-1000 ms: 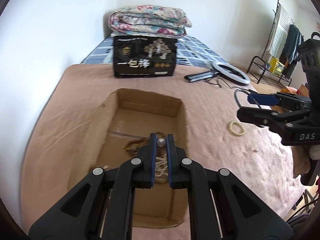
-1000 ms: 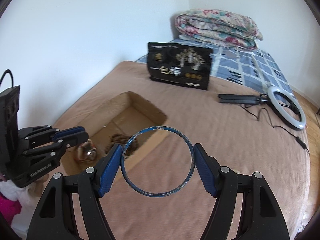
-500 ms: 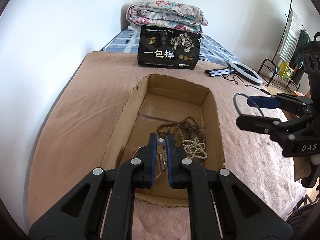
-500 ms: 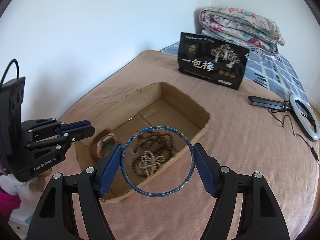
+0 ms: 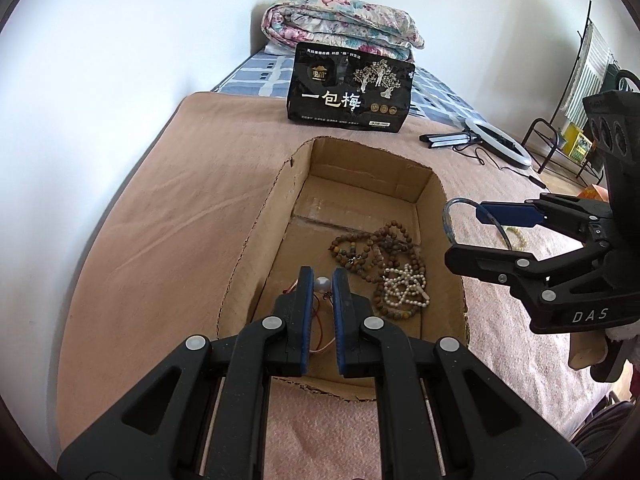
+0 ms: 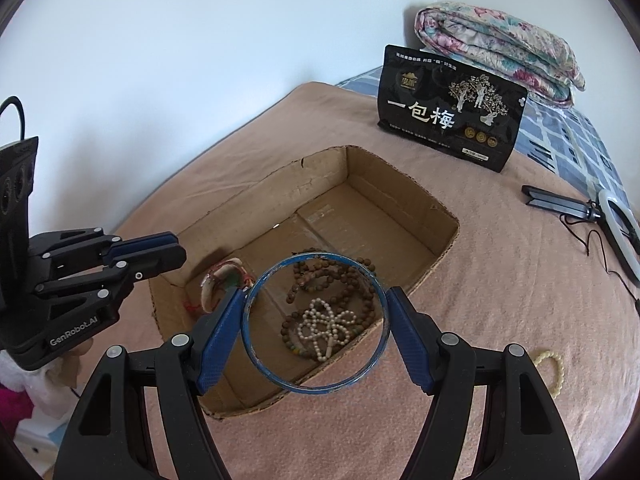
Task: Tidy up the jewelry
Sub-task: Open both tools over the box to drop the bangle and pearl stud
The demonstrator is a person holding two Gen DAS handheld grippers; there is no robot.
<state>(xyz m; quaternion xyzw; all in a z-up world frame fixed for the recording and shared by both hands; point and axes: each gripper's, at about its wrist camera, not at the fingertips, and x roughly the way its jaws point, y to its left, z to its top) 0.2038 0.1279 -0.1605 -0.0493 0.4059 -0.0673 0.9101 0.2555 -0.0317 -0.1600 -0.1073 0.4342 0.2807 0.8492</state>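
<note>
An open cardboard box (image 5: 256, 216) (image 6: 448, 216) lies on the pink blanket. In it lie brown bead strands (image 5: 384, 244) (image 6: 340, 276), a white pearl strand (image 5: 404, 288) (image 6: 324, 324) and a red-corded pendant (image 6: 224, 280). My left gripper (image 5: 322, 280) (image 6: 160, 250) is shut on a small silver bead (image 5: 322, 282) above the box's near end. My right gripper (image 6: 315, 328) (image 5: 480, 232) is shut on a blue bangle (image 6: 256, 356) (image 5: 448, 216), held above the box's right rim. A cream bead bracelet (image 6: 554, 364) (image 5: 520, 240) lies on the blanket to the right.
A black snack bag (image 5: 350, 92) (image 6: 448, 108) stands behind the box, with a folded floral quilt (image 5: 340, 24) (image 6: 500, 48) beyond. A ring light with tripod (image 5: 496, 142) (image 6: 616, 220) lies at the right. A clothes rack (image 5: 576, 92) stands far right. The wall runs along the left.
Both grippers have pulled back and risen, so the whole box and its contents show. The left still holds the bead, the right the bangle, now over the box.
</note>
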